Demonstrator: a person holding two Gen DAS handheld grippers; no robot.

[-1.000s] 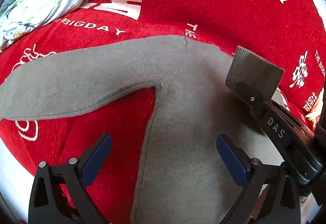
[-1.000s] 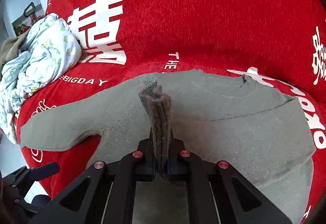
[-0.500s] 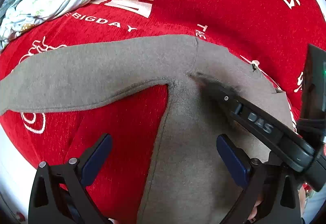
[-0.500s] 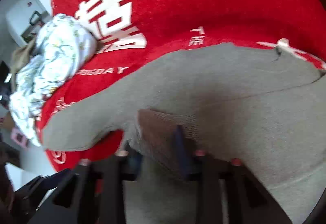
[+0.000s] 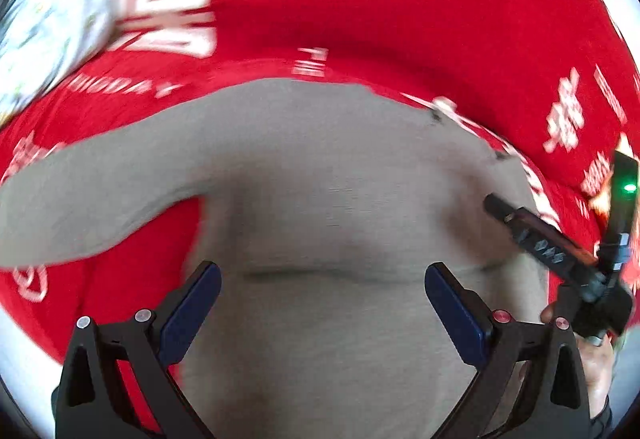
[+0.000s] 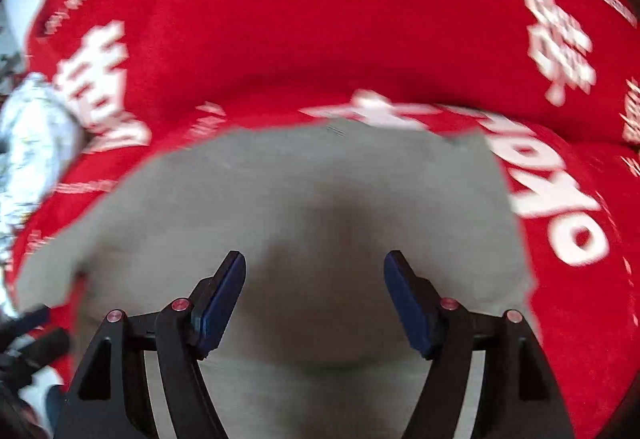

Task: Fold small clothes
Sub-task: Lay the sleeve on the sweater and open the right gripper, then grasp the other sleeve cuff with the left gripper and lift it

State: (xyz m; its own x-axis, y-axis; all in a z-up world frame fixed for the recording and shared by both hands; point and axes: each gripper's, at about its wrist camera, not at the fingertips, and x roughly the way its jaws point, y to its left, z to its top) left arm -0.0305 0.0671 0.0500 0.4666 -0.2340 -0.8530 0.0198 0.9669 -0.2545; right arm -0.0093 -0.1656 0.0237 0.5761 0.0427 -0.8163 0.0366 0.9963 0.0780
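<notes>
A grey long-sleeved sweater (image 5: pixel 320 199) lies flat on a red cloth printed with white characters (image 5: pixel 380 11). One sleeve (image 5: pixel 80 191) stretches out to the left; the other is folded across the body, its cuff edge (image 5: pixel 328 273) showing as a faint line. My left gripper (image 5: pixel 320 299) hovers open over the body, nothing between its blue pads. My right gripper (image 6: pixel 316 291) is above the sweater (image 6: pixel 320 199) with its jaws opening and nothing between them. From the left wrist view, the right gripper's finger (image 5: pixel 536 235) reaches in at the right edge.
A crumpled pale floral garment (image 5: pixel 44 31) sits at the far left on the red cloth; it also shows in the right wrist view as a floral bundle (image 6: pixel 32 143). A person's hand (image 5: pixel 596 371) holds the right tool. The cloth's white edge (image 5: pixel 16 351) curves along the lower left.
The right gripper laid the sleeve cuff it held onto the sweater's body, let go and pulled back to the right. The left gripper shifted right over the body. Both views are now motion-blurred.
</notes>
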